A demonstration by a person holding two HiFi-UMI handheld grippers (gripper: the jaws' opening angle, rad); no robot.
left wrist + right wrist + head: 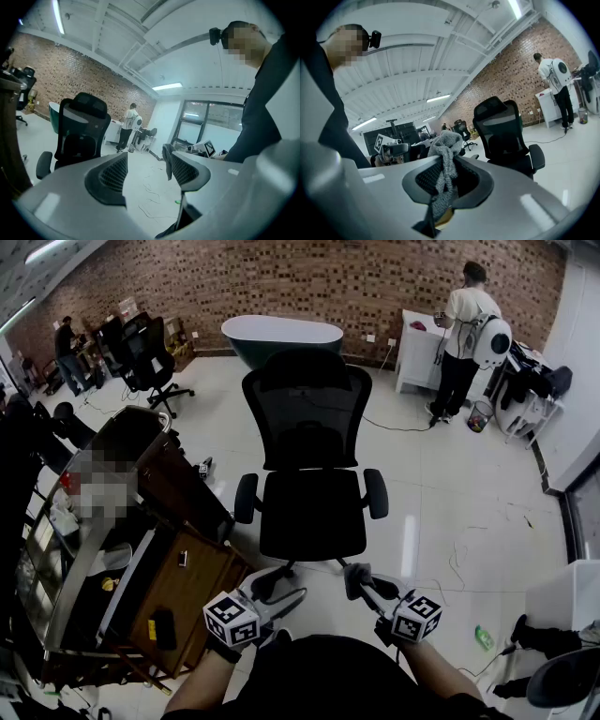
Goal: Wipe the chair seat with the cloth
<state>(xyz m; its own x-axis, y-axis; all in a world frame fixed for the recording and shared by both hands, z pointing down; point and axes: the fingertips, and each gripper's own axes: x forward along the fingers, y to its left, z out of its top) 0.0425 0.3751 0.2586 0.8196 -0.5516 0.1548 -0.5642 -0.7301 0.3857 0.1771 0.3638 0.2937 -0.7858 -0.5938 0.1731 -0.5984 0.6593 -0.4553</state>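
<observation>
Nearest, low by the dark-clad body: logged both grippers side by side. Found left gripper [279,594] released, jaws standing apart around bare air. Found right gripper [366,585] clenched on a grey knitted cloth [355,576]. Noted the cloth lying lengthwise between the jaws as a twisted strip. Noted its bunched end poking past the tips, toward the chair. Placed the cloth short of the seat's front edge, not touching it.

Just beyond, recorded a black mesh office chair [312,465] facing the grippers, flat black seat [312,514] forward, backrest upright behind. Left of it, noted a brown wooden table [192,582].

Farther back, saw a dark green oval bathtub [281,337] near a red brick wall [309,277]. Saw also a person in a white shirt [466,324] standing at a white cabinet [417,343].
</observation>
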